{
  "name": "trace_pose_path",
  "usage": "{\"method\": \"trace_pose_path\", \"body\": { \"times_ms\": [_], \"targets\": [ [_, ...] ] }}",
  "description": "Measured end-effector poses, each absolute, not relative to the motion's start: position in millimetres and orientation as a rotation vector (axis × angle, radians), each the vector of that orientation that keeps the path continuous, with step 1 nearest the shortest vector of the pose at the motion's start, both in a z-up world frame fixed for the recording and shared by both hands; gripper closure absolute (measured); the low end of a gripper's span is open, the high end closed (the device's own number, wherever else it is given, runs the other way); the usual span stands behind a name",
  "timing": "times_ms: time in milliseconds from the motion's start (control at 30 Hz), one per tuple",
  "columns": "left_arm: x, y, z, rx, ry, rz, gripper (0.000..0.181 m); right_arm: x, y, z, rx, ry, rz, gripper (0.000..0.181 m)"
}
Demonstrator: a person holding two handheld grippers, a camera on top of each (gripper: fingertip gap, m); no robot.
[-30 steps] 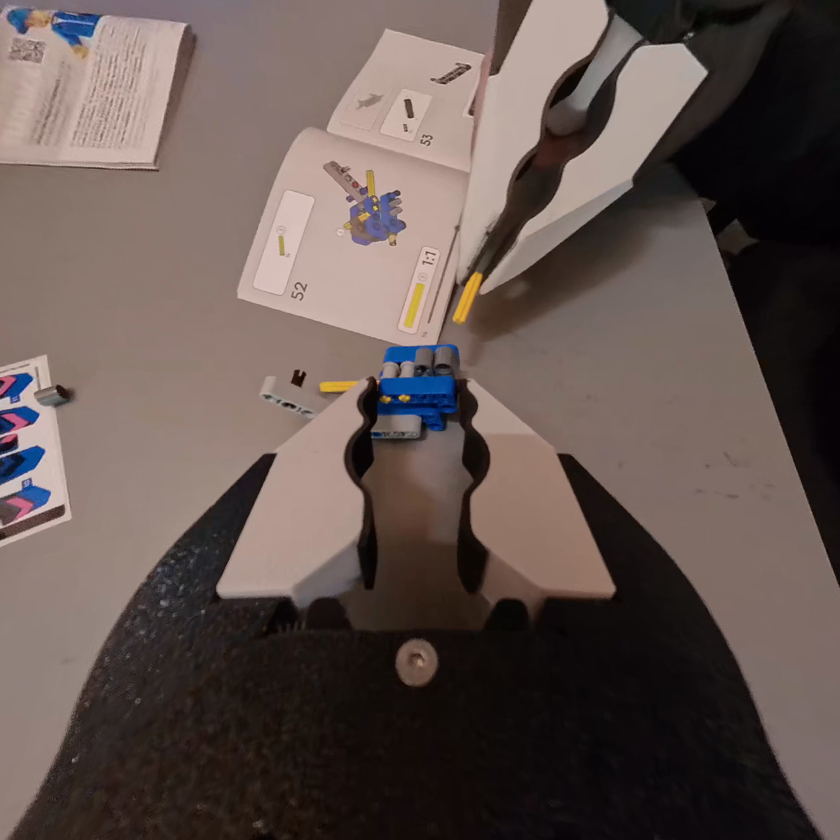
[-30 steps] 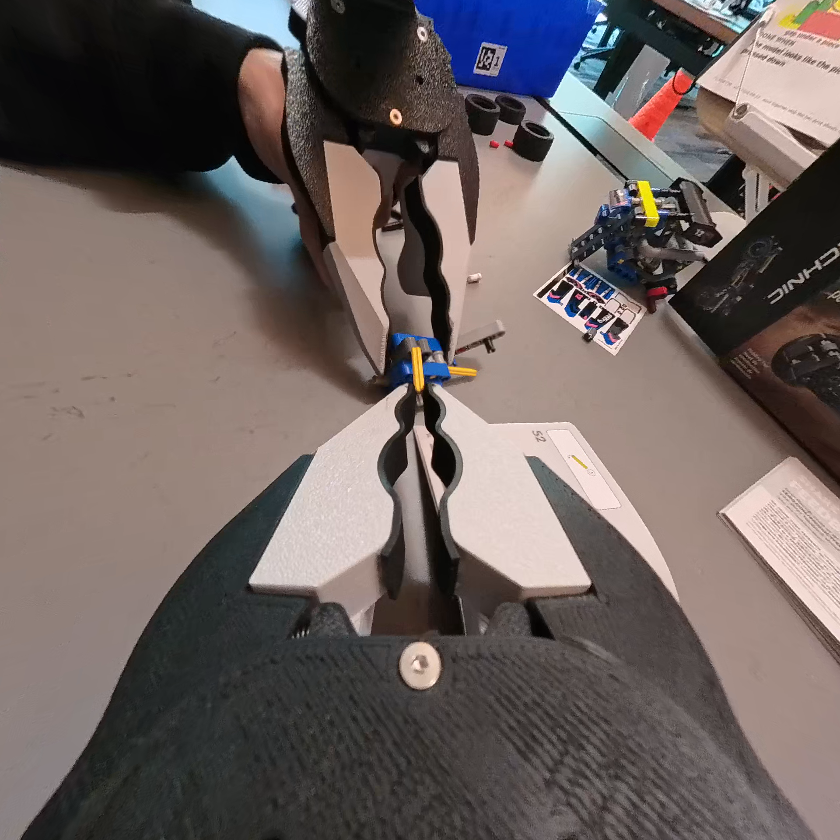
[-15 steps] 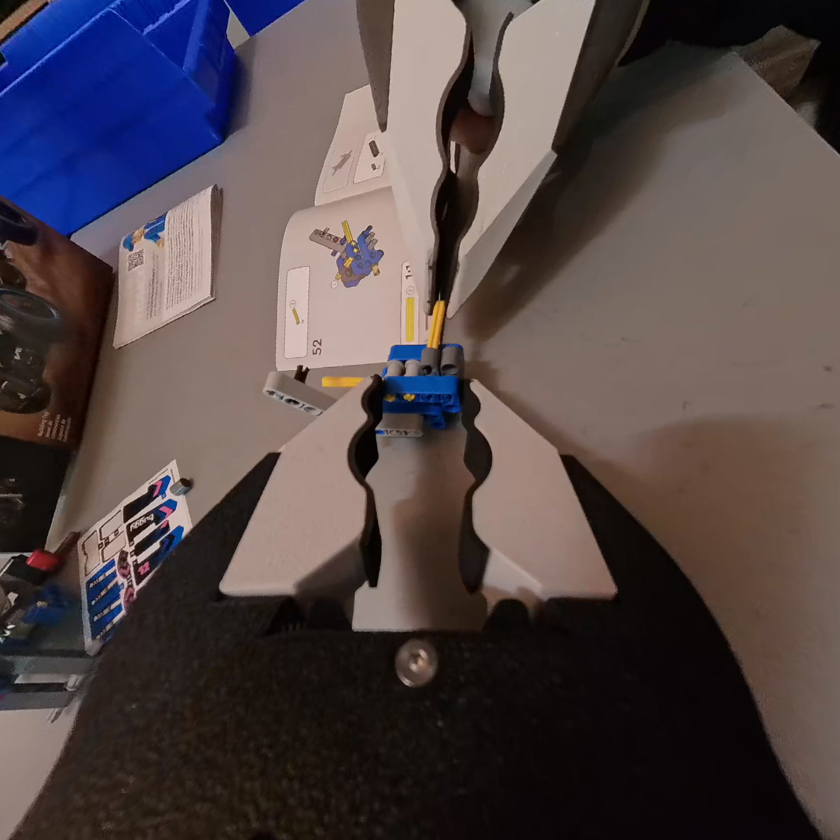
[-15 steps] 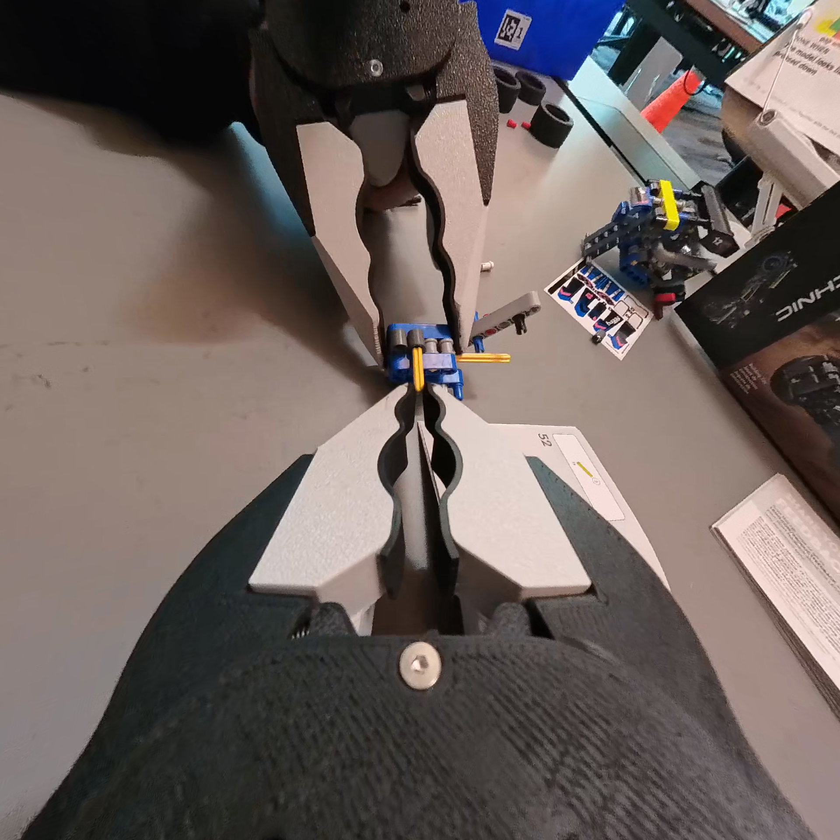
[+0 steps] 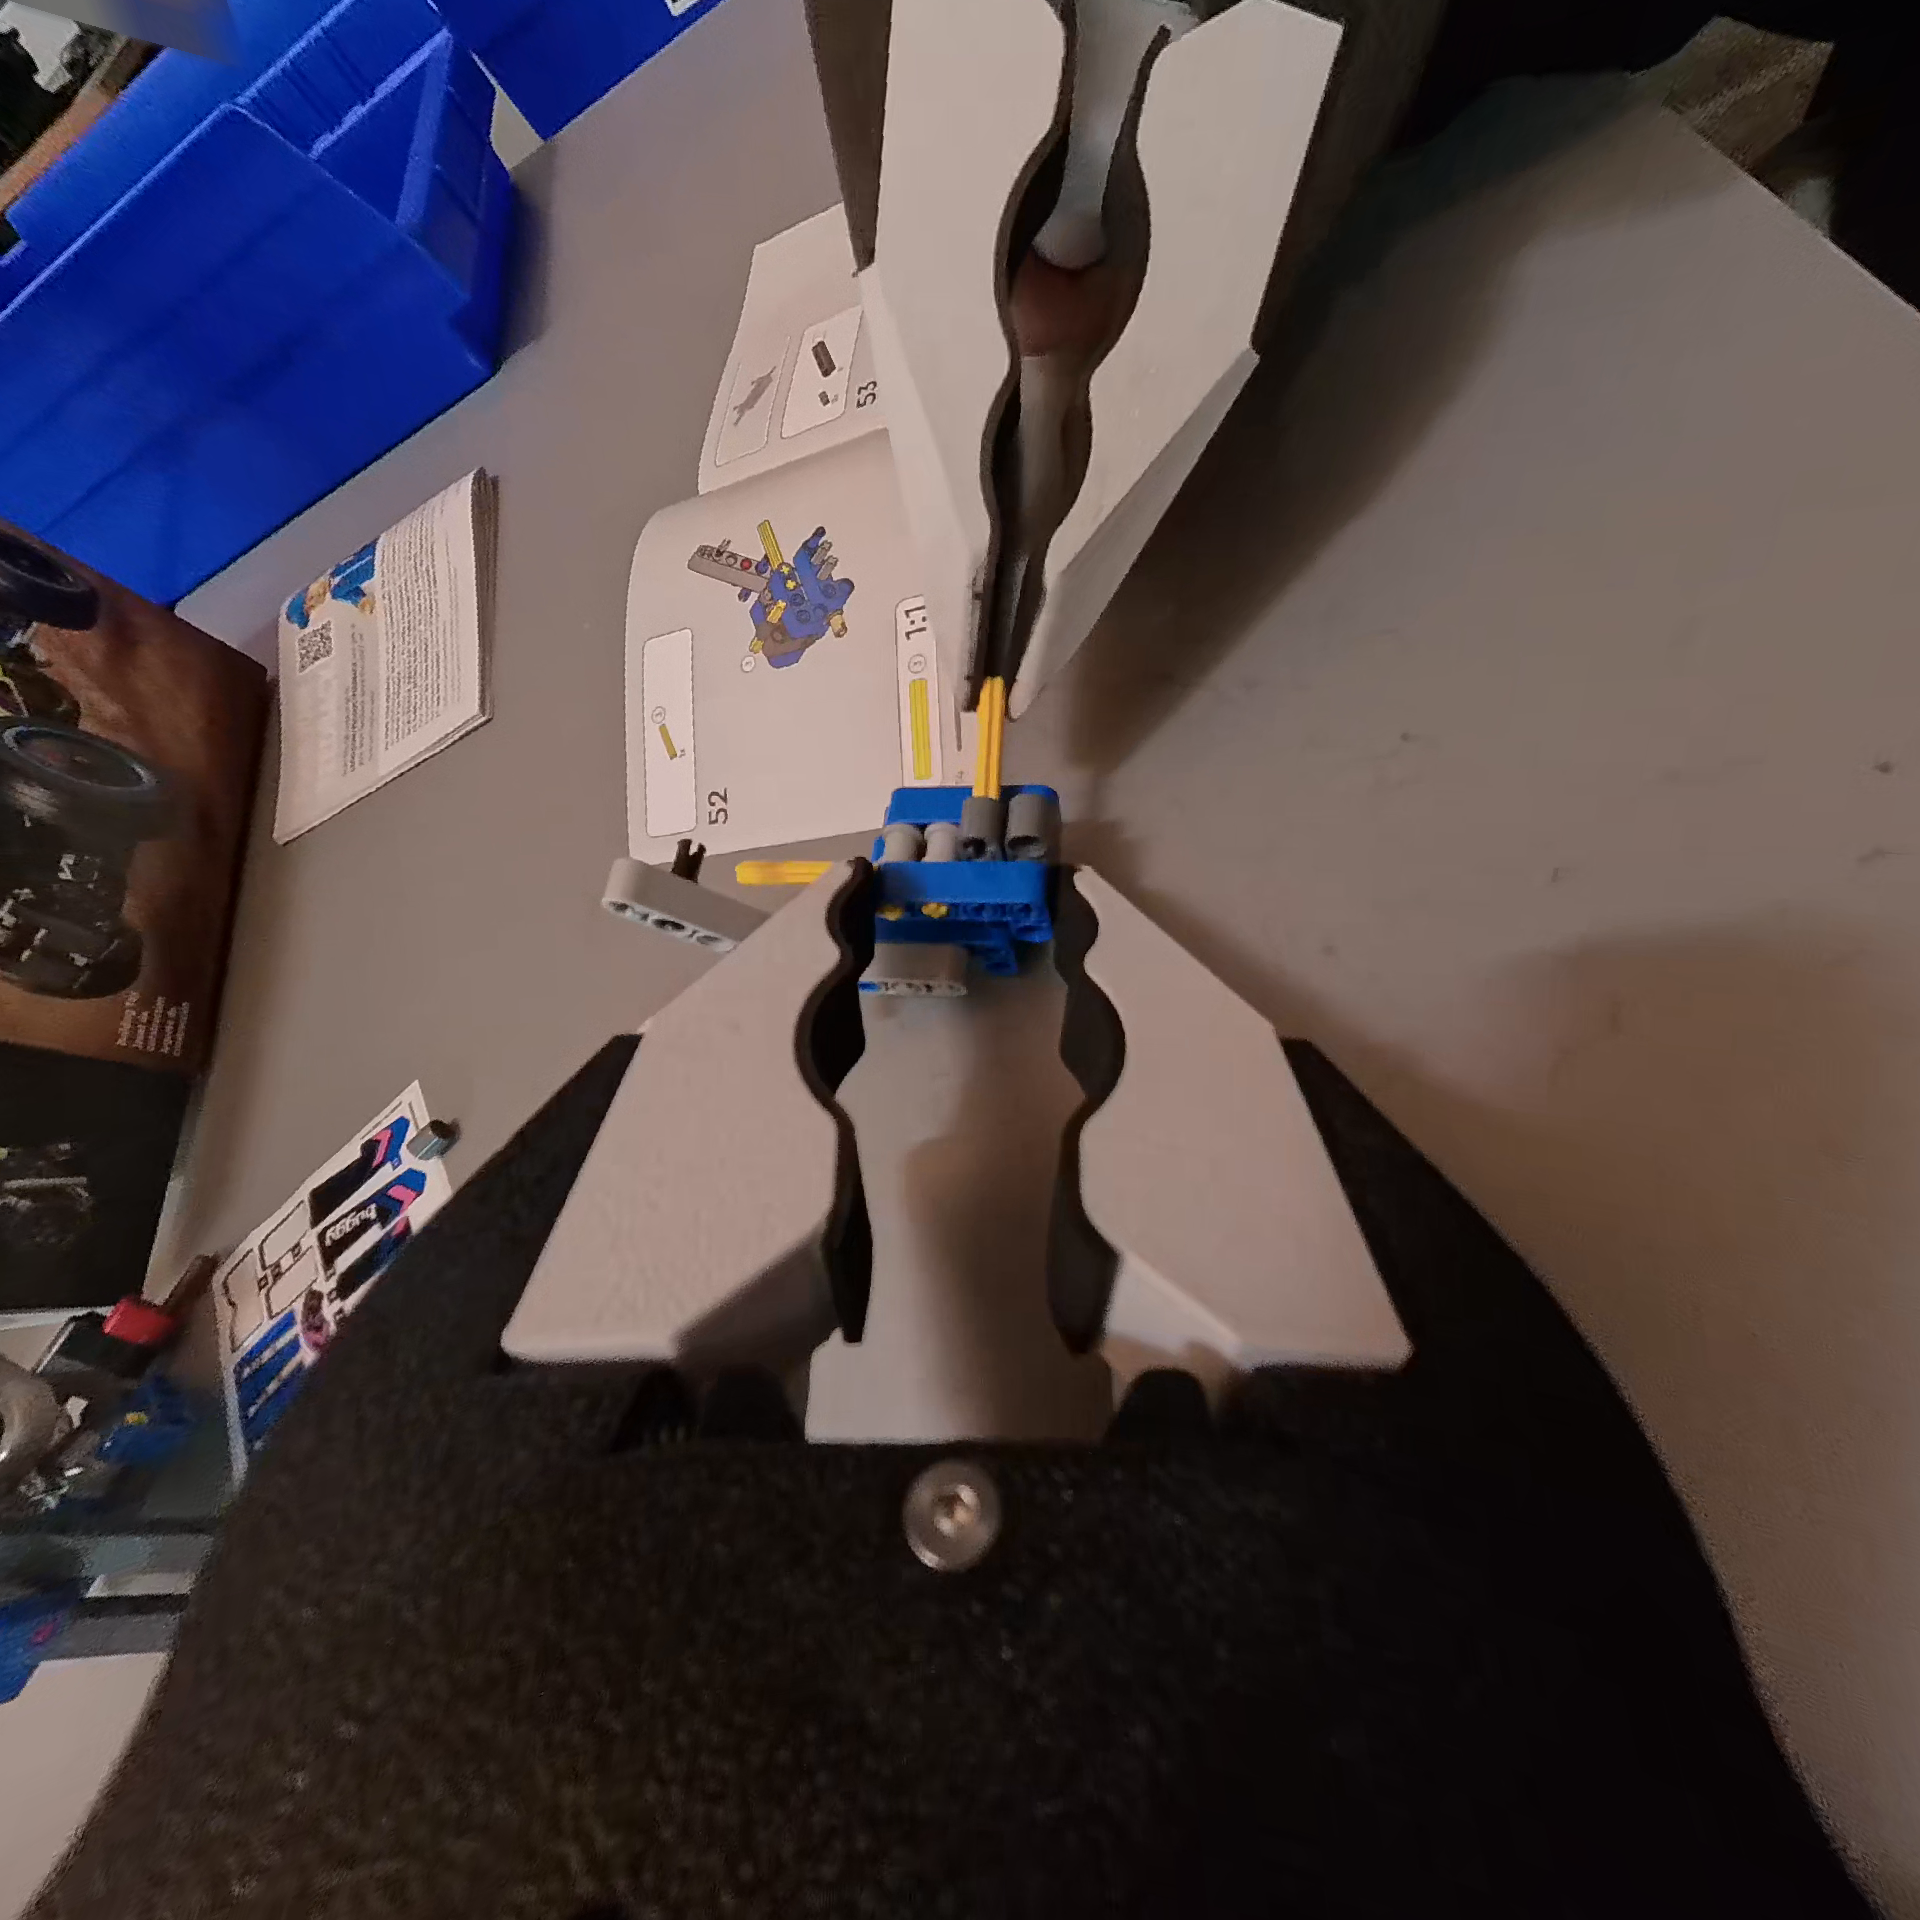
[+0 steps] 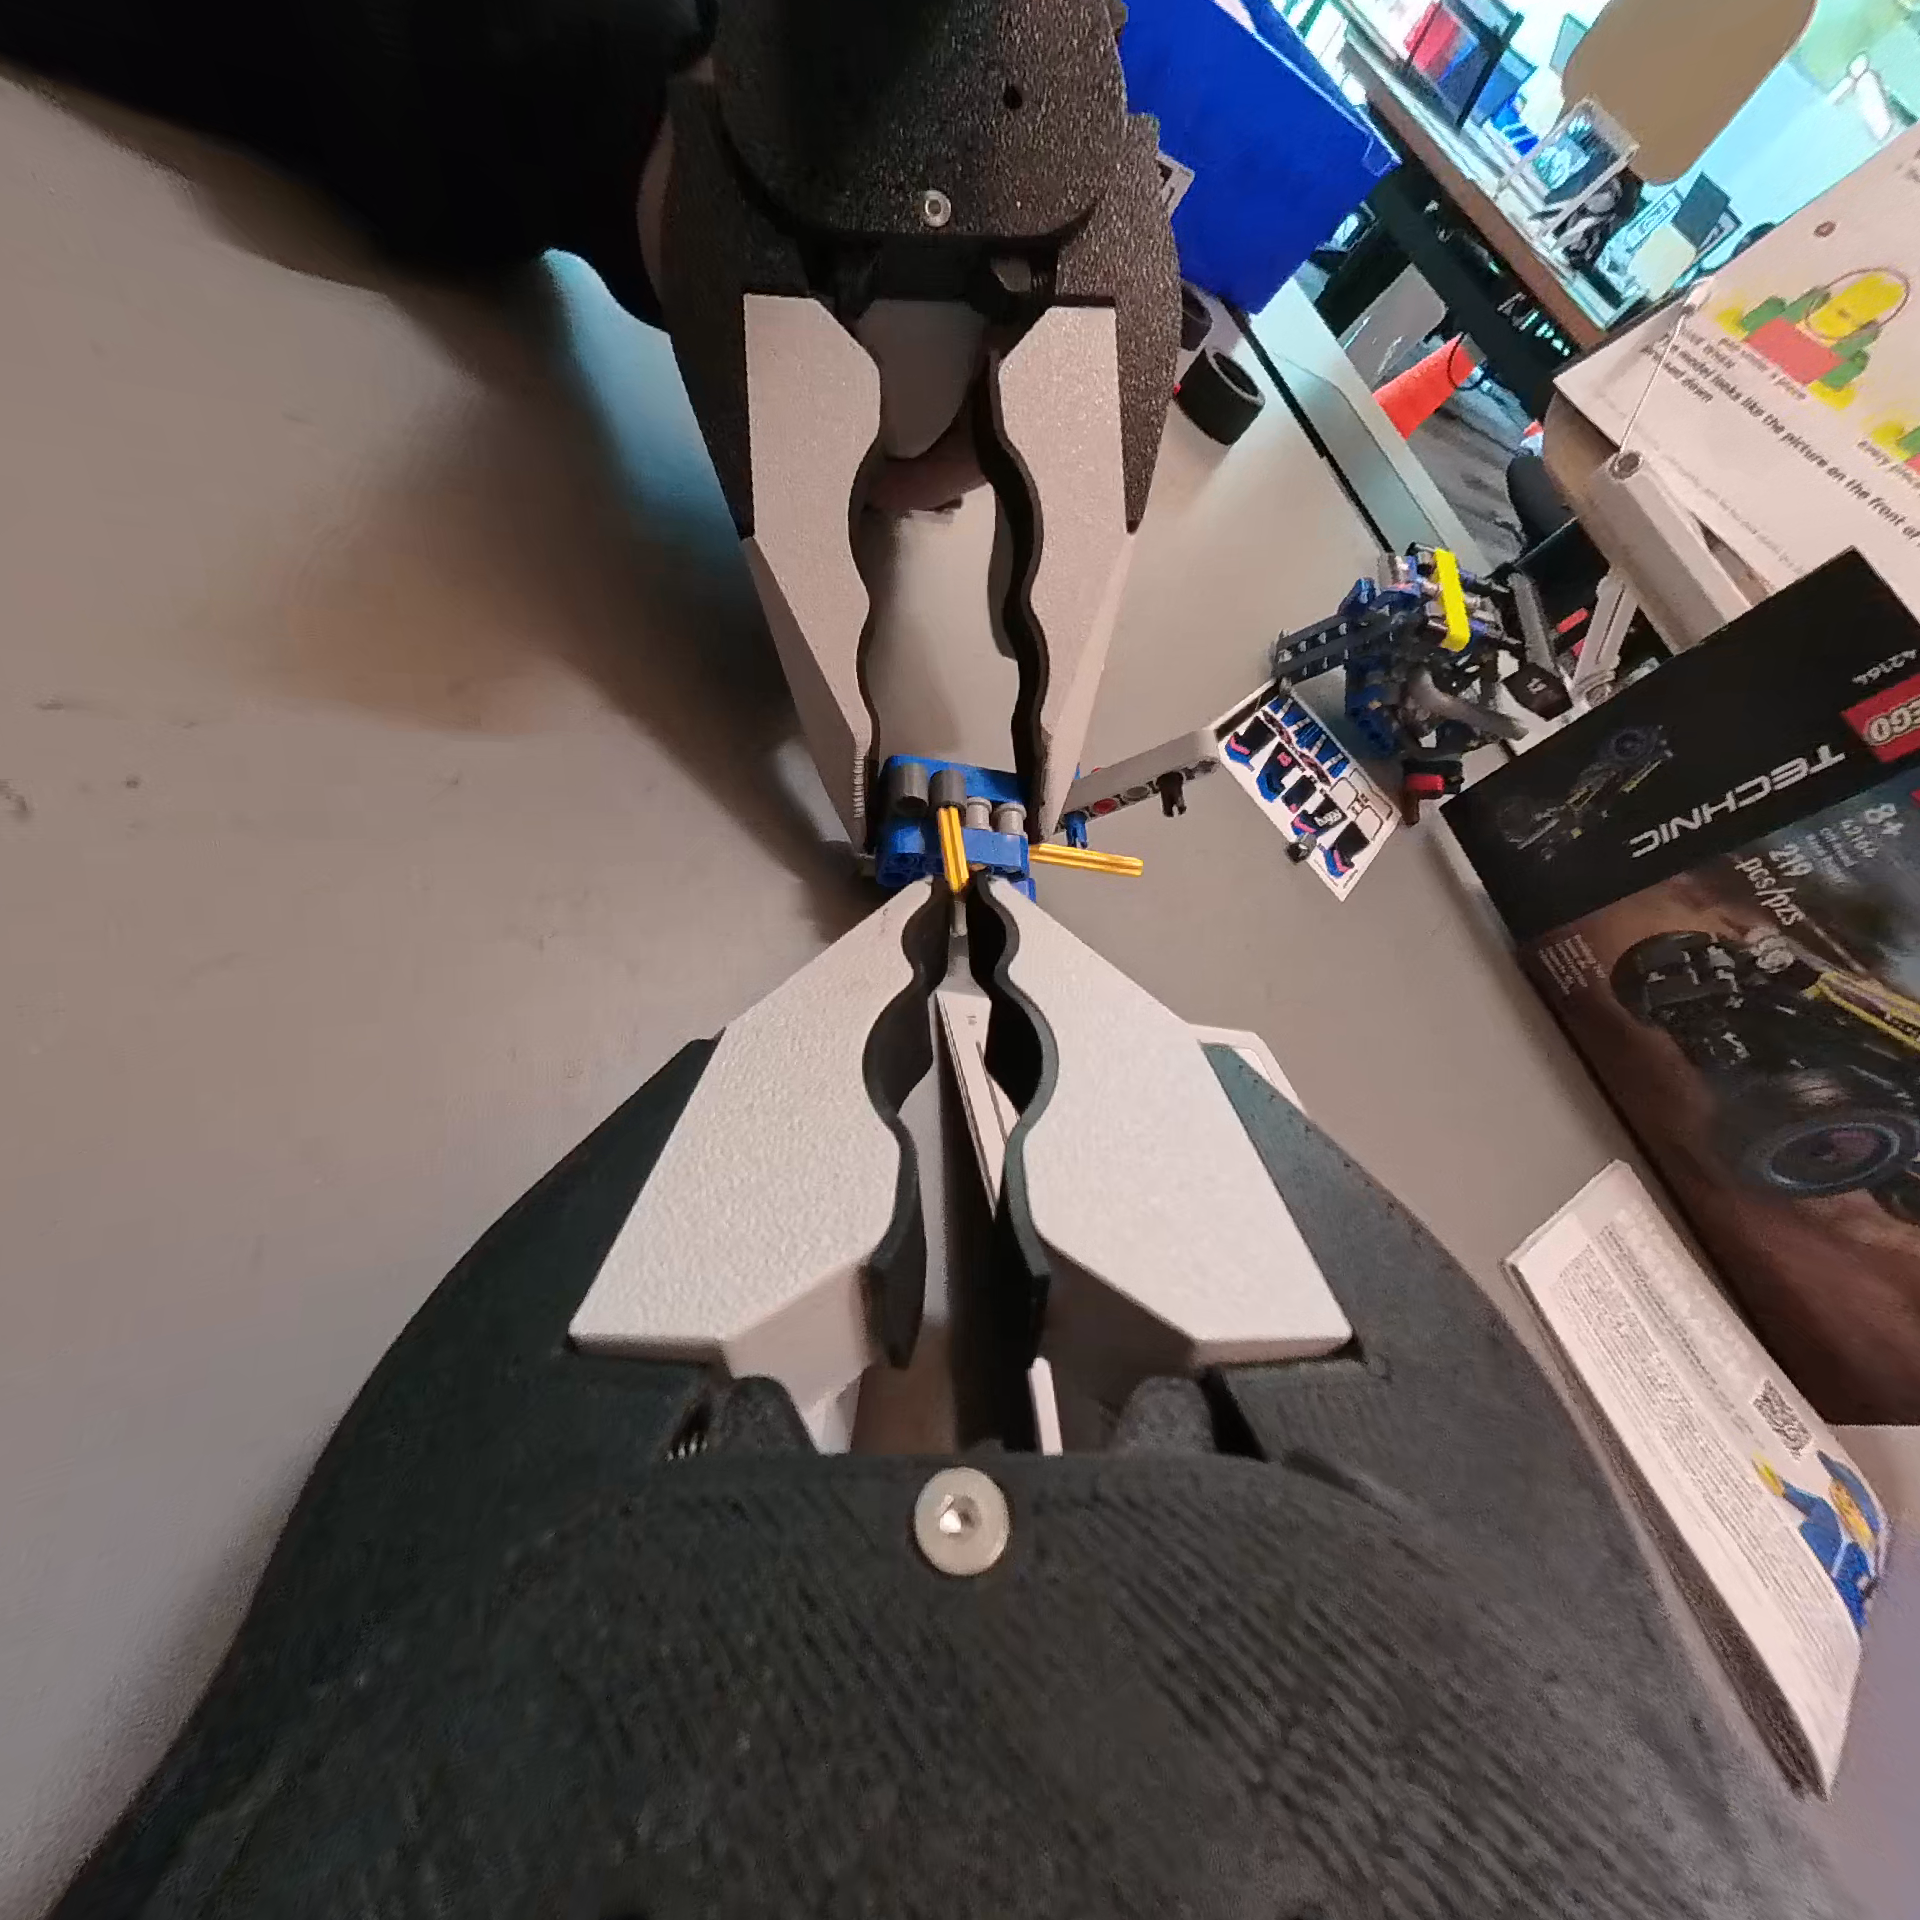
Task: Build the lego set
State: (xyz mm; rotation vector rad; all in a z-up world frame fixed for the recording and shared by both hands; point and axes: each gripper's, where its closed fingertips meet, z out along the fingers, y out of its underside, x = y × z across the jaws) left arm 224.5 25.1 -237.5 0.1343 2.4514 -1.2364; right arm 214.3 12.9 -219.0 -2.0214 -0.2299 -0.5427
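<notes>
The left hand-held gripper [image 5: 961,914] is closed part-way on the blue block [image 5: 966,883], its two fingertips pressed against the block's sides, holding it at the tabletop [image 5: 1507,831]. The block carries a row of grey tubes on top.

The right hand-held gripper [image 6: 961,899] faces it from the opposite side, its fingers nearly together, pinching a thin yellow axle [image 6: 951,857]. The axle's far end is at the mouth of one dark grey tube [image 5: 982,826] on the block; how far it has gone in cannot be told.

A second yellow axle [image 6: 1086,860] lies on the tabletop just beside the block, and a grey beam [image 5: 675,909] with a black pin lies next to that.

The open instruction booklet [image 5: 769,675] lies just beyond the block in the left wrist view, partly under the right hand-held gripper. A smaller closed leaflet [image 5: 384,644] lies beside it, toward blue bins [image 5: 229,312] at the tabletop's far edge. A sticker sheet [image 6: 1309,800] lies near a part-built blue and grey model [image 6: 1413,665], with the set's dark box [image 6: 1714,935] close by. A black tyre [image 6: 1221,400] rests farther back.
</notes>
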Motion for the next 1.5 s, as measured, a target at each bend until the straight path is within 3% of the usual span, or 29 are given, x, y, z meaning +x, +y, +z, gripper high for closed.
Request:
{"method": "trace_pose_path", "body": {
  "times_ms": [267,467,667,967,1133,1500],
  "targets": [
    [226.4,29.1,-237.1,0.166,2.422,-1.224,0.149,213.8,17.0,-220.3,-2.042,-0.311,-0.688,0.179],
    [227.6,31.2,-236.0,0.227,2.375,-1.216,0.149,216.6,18.5,-222.9,-2.063,-0.19,-0.531,0.178],
    [228.7,31.5,-236.9,0.188,2.412,-1.225,0.149,216.7,19.3,-218.5,-2.03,-0.341,-0.737,0.178],
    [228.6,31.7,-237.1,0.187,2.413,-1.226,0.149,218.8,20.4,-216.5,-2.01,-0.227,-0.622,0.179],
    [227.8,33.3,-238.8,0.088,2.509,-1.262,0.149,218.5,23.2,-220.3,-2.026,-0.426,-0.844,0.178],
    [226.2,33.1,-239.7,0.007,2.599,-1.308,0.149,220.2,24.9,-216.6,-2.024,-0.45,-0.902,0.178]
  ]
}}
